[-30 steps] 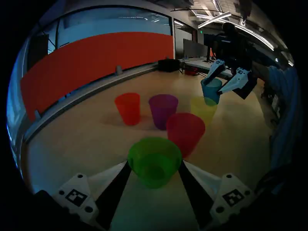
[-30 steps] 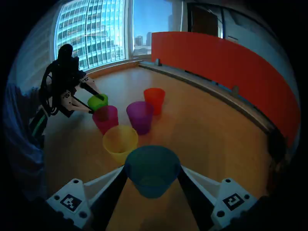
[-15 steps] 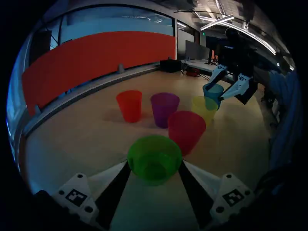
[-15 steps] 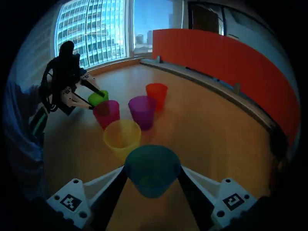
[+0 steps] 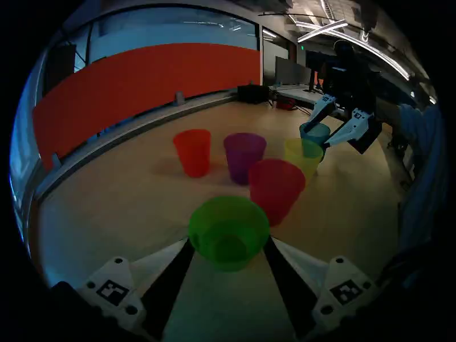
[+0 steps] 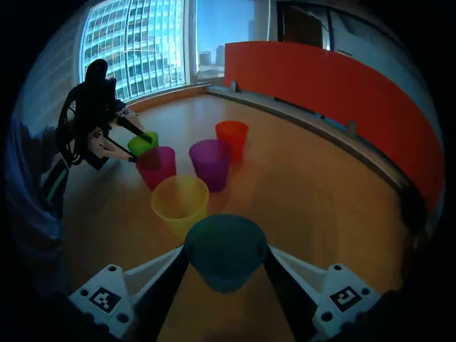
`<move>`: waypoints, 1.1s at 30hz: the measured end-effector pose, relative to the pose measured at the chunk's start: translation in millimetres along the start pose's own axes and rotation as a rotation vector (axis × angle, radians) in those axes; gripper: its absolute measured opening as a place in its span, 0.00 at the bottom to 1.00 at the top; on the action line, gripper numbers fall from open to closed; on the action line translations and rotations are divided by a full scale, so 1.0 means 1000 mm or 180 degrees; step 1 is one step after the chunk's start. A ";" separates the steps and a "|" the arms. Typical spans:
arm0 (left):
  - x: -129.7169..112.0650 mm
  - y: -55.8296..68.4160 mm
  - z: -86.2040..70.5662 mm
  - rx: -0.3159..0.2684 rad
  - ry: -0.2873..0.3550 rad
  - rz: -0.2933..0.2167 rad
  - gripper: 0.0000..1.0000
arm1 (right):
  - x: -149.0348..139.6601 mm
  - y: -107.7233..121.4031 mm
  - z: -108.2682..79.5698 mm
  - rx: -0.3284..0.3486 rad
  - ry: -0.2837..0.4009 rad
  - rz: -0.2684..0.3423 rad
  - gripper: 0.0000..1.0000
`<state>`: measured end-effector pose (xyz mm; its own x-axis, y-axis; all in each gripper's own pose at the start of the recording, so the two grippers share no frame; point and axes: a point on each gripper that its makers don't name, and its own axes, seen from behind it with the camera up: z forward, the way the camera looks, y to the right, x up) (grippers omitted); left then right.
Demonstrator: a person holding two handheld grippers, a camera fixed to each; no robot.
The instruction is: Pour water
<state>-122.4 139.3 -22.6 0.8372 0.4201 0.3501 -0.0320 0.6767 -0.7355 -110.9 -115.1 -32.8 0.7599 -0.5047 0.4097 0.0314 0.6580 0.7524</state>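
Observation:
In the left gripper view my left gripper is shut on a green cup, held upright over the wooden table. Beyond it stand a pink cup, a purple cup, an orange cup and a yellow cup. In the right gripper view my right gripper is shut on a blue cup, tipped a little forward just behind the yellow cup. The other gripper with its blue cup shows far right in the left gripper view. The left gripper with the green cup shows at the left in the right gripper view.
A long orange partition runs along the table's far edge. Tall windows lie behind the left gripper. A person's blue sleeve is at the right edge, and desks with monitors stand at the back.
The left view has risen slightly, so the standing cups sit a bit higher. The blue cup has tipped further forward, and the yellow cup has drawn closer to it.

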 end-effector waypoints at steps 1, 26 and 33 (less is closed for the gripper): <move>-0.001 0.000 -0.001 0.0009 -0.0004 0.0010 0.93 | 0.000 0.000 0.001 -0.0003 -0.0002 -0.0009 0.92; -0.001 0.004 -0.032 0.0053 0.0079 -0.0149 0.95 | -0.018 0.004 -0.002 -0.0158 0.0009 -0.0081 0.92; 0.001 0.007 -0.035 0.0051 0.0095 -0.0164 0.94 | -0.018 0.006 0.000 -0.0153 0.0021 0.0051 0.92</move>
<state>-102.7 123.5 -47.1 0.8539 0.3662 0.3697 0.0032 0.7067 -0.7075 -123.8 -102.2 -35.9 0.7649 -0.4901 0.4180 0.0500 0.6922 0.7200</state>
